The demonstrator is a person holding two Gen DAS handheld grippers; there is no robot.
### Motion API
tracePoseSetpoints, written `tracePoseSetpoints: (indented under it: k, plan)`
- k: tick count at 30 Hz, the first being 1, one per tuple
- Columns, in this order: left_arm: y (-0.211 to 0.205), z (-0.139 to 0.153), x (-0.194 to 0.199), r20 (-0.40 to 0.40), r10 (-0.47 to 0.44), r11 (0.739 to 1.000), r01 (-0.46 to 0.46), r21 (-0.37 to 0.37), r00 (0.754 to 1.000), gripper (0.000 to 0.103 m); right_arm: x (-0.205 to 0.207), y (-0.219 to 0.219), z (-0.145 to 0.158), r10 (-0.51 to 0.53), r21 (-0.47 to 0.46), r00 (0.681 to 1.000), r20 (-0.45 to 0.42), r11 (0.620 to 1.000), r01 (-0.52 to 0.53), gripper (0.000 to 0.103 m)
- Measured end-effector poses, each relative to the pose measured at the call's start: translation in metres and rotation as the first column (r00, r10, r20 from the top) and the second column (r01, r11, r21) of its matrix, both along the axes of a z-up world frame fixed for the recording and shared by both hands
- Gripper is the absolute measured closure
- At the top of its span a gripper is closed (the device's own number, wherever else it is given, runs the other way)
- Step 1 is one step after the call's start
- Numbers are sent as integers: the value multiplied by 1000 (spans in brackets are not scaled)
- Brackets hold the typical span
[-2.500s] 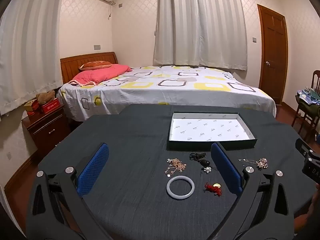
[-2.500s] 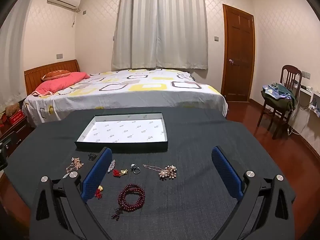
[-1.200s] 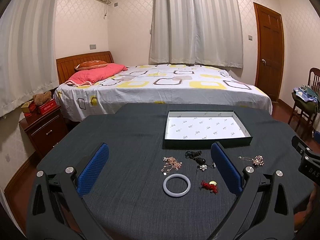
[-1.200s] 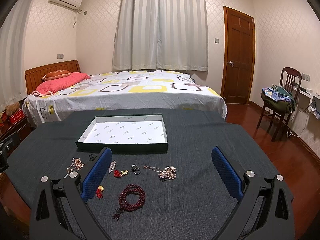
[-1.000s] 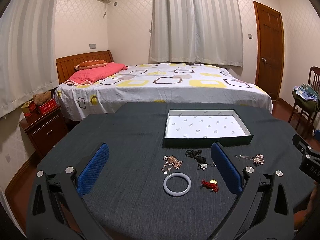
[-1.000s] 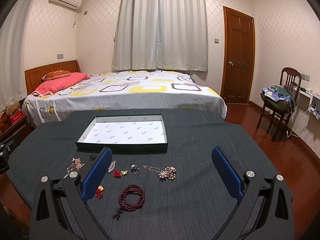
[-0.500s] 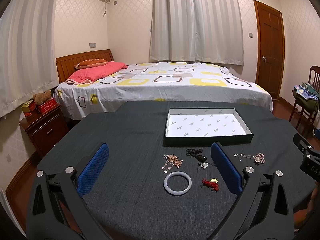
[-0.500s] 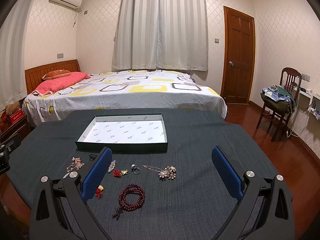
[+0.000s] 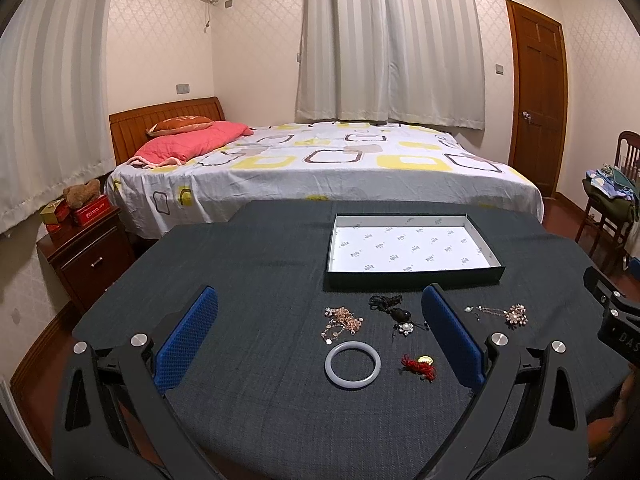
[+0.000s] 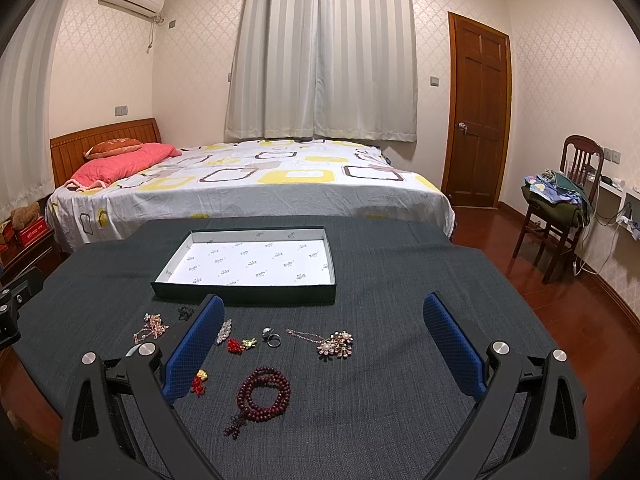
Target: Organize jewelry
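Jewelry lies scattered on a dark cloth-covered table in front of a shallow white-lined box (image 9: 412, 276) (image 10: 244, 294). In the left wrist view I see a pale bangle (image 9: 352, 365), a rose-gold chain (image 9: 341, 323), a black cord pendant (image 9: 394, 310), a red knot charm (image 9: 418, 366) and a flower brooch (image 9: 515, 314). The right wrist view shows a dark red bead bracelet (image 10: 262, 394), a ring (image 10: 272, 337), the flower brooch (image 10: 335, 344) and a red charm (image 10: 236, 346). My left gripper (image 9: 318, 338) and right gripper (image 10: 320, 344) both hover open above the pieces, holding nothing.
A bed (image 9: 320, 168) with a patterned sheet stands beyond the table. A wooden nightstand (image 9: 86, 256) is at the left, a chair (image 10: 560, 208) piled with clothes at the right, a door (image 10: 478, 120) behind it. The right gripper's body (image 9: 616, 320) shows at the table's right edge.
Both views have shifted only slightly; the left camera has risen and drawn back a little, so the box and jewelry sit a bit lower and farther. Nothing was picked up or moved.
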State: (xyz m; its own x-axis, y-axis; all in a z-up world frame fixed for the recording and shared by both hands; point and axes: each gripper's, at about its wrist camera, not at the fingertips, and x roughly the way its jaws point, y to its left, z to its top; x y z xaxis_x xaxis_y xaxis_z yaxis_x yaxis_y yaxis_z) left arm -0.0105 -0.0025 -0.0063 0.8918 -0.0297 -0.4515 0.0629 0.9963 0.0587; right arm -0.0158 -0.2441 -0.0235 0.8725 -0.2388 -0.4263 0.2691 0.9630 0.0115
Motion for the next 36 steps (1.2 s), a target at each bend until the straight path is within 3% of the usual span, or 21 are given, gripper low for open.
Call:
tracePoseSetpoints:
  k: [24, 31, 36]
  plan:
    - [6, -15, 22, -69, 8, 1000, -9, -14, 998, 4, 12, -2, -23, 19, 15, 998, -68, 1000, -18, 6]
    - [5, -26, 29, -72, -18, 1000, 17, -23, 997, 4, 20, 4, -46, 50, 28, 994, -102, 998, -48, 6]
    - [7, -53, 46, -149, -50, 997, 40, -69, 988, 4, 31, 7, -81, 91, 68, 980, -174, 994, -81, 6]
